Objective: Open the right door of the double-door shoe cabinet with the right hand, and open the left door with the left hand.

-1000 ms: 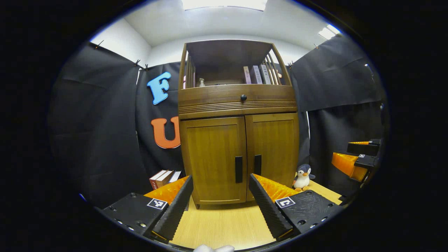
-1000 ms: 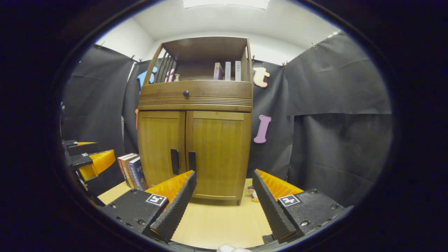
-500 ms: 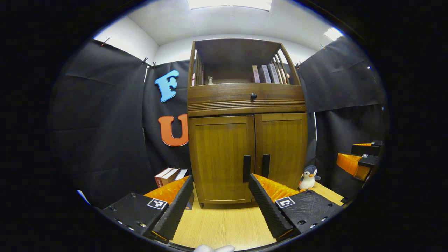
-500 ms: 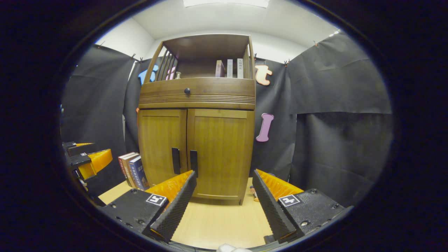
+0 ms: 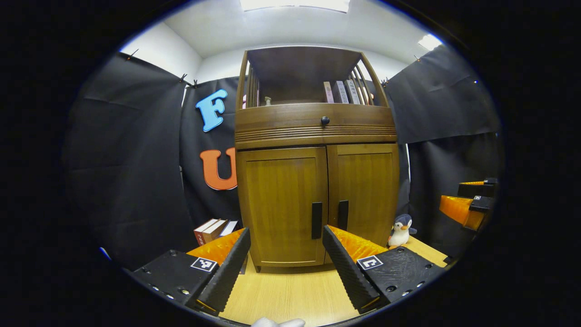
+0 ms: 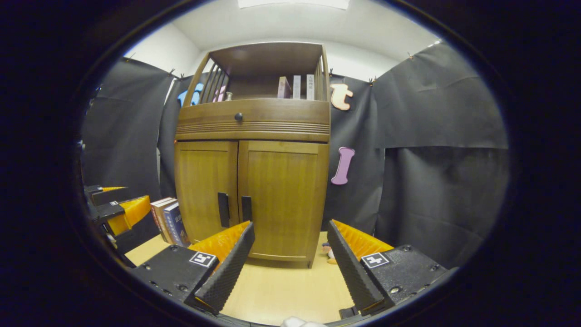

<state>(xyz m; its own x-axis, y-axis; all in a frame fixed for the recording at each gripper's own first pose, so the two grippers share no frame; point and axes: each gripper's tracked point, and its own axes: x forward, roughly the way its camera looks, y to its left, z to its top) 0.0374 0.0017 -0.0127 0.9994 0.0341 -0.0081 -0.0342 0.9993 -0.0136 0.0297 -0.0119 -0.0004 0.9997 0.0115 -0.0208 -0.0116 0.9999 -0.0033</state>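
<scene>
The shoe cabinet (image 5: pixel 313 181) stands at the back of the light wooden worktop (image 5: pixel 290 295), against the black cloth wall. Its left door (image 5: pixel 281 204) and right door (image 5: pixel 363 190) are both closed, with the two dark vertical handles (image 5: pixel 316 220) side by side at the middle seam. The left gripper (image 5: pixel 286 247) faces the left door with its jaws spread wide and holding nothing, short of the cabinet. The right gripper (image 6: pixel 290 243) faces the right door (image 6: pixel 281 195), jaws likewise wide apart and empty, also short of it. Books (image 5: pixel 213 229) stand near the worktop's left edge beside the cabinet, and a toy penguin (image 5: pixel 400 230) sits beside the cabinet towards the right edge. More books (image 5: pixel 340 91) stand on the open top shelf.
</scene>
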